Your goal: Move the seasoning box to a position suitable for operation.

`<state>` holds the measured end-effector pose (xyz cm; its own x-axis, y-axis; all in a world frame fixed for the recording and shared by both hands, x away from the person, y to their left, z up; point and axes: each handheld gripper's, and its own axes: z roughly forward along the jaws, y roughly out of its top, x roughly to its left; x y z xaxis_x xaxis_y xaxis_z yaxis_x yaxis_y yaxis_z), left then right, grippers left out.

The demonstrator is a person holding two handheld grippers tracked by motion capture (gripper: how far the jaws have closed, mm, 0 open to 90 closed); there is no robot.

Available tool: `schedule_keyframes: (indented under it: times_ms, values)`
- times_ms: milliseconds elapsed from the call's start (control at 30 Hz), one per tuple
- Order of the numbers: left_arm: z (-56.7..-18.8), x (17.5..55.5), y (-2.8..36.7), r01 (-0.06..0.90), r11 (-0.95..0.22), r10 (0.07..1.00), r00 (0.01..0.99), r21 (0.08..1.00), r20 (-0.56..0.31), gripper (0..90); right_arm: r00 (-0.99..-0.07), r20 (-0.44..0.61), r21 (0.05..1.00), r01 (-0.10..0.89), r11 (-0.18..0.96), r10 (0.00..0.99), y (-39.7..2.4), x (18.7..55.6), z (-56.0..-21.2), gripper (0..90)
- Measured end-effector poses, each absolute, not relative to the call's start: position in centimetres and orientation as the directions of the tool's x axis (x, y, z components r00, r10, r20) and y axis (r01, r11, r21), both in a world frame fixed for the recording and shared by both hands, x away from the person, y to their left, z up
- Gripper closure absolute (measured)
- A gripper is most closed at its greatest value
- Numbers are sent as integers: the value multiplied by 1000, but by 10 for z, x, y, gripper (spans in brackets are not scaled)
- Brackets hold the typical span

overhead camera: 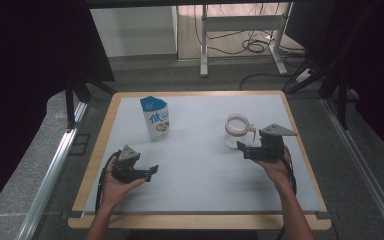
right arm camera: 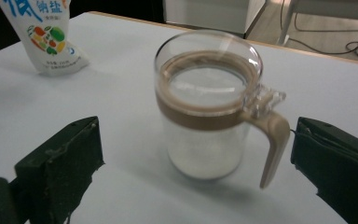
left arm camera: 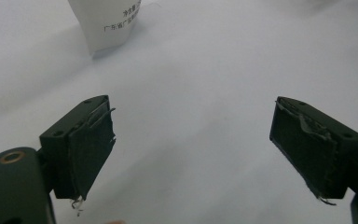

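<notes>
Your right gripper (overhead camera: 243, 148) sits at the right side of the white table (overhead camera: 205, 170), its jaws spread wide and pointed at the clear glass mug with a beige band and beige handle (overhead camera: 238, 126), which stands upright just beyond the jaw tips, toward the far right of the table. In the right gripper view that gripper (right arm camera: 196, 154) has the mug (right arm camera: 209, 107) framed between its two black jaws: the left jaw stands well clear of the glass wall, while the right jaw is just beside the beige handle (right arm camera: 275, 140), and you cannot tell whether they touch. The mug holds white contents up to the beige band. Your left gripper (overhead camera: 151, 172) rests in your left hand (overhead camera: 115, 182) at the near left of the table, also spread wide, with nothing between its jaws; in the left gripper view it (left arm camera: 191, 140) looks across bare table surface. The white and blue printed pouch (overhead camera: 155, 118) stands upright at the far left, well apart from the mug, and its lower corner (left arm camera: 107, 23) shows ahead of the left gripper.
</notes>
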<state>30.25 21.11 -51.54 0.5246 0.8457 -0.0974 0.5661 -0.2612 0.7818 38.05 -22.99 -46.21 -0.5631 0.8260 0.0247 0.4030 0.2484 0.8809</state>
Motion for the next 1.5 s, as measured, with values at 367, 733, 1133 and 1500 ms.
schedule_keyframes:
  times_ms: [367,733,1133,1500]
  values:
    - [-514,298,210,563,-270,842,531,781,-91,128,-578,31,857,435,276,815,-214,443,-449,1]
    - [-517,301,208,567,-277,841,534,776,-90,125,-613,37,814,477,333,789,-197,468,-466,0]
    - [-520,303,204,567,-289,838,540,771,-82,124,-644,-1,792,466,393,765,-193,469,-475,98]
    - [-521,303,205,570,-293,841,536,768,-76,123,-646,-22,803,443,398,763,-194,462,-468,114]
